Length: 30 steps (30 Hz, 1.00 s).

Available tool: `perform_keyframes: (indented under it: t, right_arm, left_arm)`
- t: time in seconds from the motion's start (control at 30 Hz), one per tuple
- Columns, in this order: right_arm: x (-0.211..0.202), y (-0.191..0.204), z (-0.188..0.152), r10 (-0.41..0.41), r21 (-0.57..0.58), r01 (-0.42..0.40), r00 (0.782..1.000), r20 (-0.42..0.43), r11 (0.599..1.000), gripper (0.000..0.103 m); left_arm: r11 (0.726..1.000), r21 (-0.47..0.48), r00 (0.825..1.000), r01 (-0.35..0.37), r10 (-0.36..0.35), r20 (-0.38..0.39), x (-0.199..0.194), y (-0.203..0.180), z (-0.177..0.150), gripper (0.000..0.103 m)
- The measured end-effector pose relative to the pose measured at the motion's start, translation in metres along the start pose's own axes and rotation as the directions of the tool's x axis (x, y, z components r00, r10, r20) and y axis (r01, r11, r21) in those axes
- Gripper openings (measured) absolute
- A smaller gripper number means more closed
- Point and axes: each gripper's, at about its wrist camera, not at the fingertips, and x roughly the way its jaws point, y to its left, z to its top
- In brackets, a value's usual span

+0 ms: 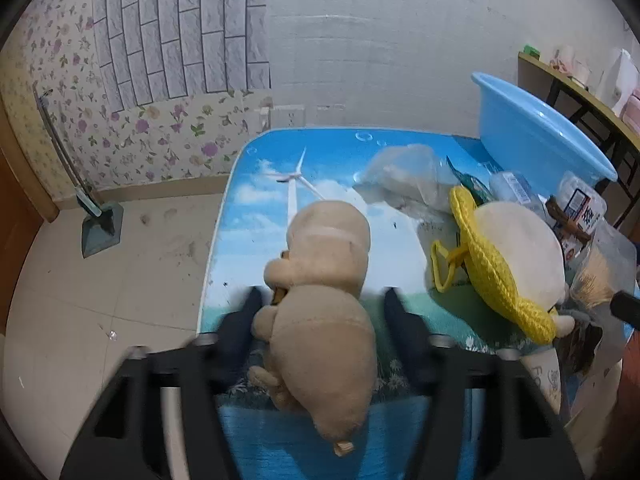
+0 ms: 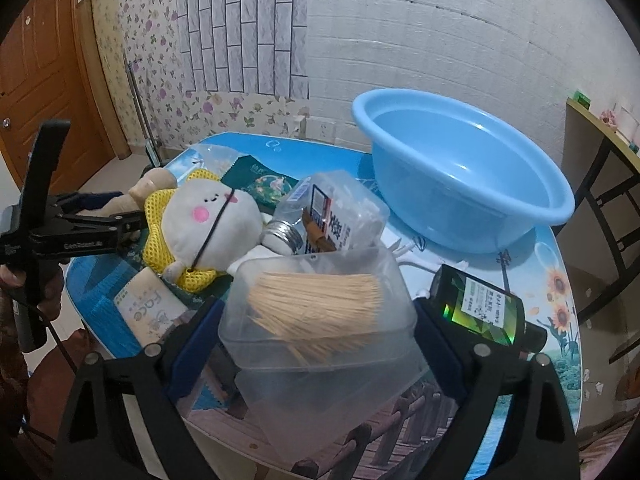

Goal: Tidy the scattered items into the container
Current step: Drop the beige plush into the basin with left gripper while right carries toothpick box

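The clear box (image 2: 320, 320) of wooden sticks fills the lower middle of the right wrist view and hides part of the table (image 2: 552, 280) beneath; it sits between the spread fingers of the right gripper (image 2: 316, 316), and whether they press its sides I cannot tell. In the left wrist view the left gripper (image 1: 320, 304) brackets a tan plush toy (image 1: 320, 308) at frame centre, the fingers beside its body, contact unclear. Only the right view shows the whole blue basin (image 2: 460, 176), upper right and holding nothing; the left view crops it. A yellow-hatted doll (image 2: 208, 224) lies left of centre, its face seen only there.
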Motion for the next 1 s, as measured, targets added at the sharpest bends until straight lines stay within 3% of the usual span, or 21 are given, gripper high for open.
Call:
perform_keyframes:
  t: [0.17,0.3,0.7,1.0]
  right_arm:
    - [-0.005,-0.004,0.0,0.014,0.011,-0.014,1.0,0.019,1.0,0.094]
    - [-0.011,-0.008,0.0,0.019,0.021,-0.02,0.999,0.038,1.0,0.093]
    - [-0.039,-0.02,0.0,0.056,0.026,-0.059,0.991,0.124,0.998,0.093]
    - [-0.068,-0.055,0.013,-0.008,0.065,-0.006,0.977,0.211,0.998,0.093]
  left_arm:
    - [1.0,0.003,1.0,0.006,-0.006,0.013,-0.006,-0.003,-0.001,0.046]
    - [1.0,-0.01,0.998,0.017,-0.016,0.067,-0.025,-0.007,0.003,0.046]
    - [0.998,0.065,0.988,0.004,-0.014,0.156,-0.074,-0.041,0.025,0.046]
    - [0.987,0.152,0.98,0.055,-0.083,0.181,-0.086,-0.089,0.049,0.046]
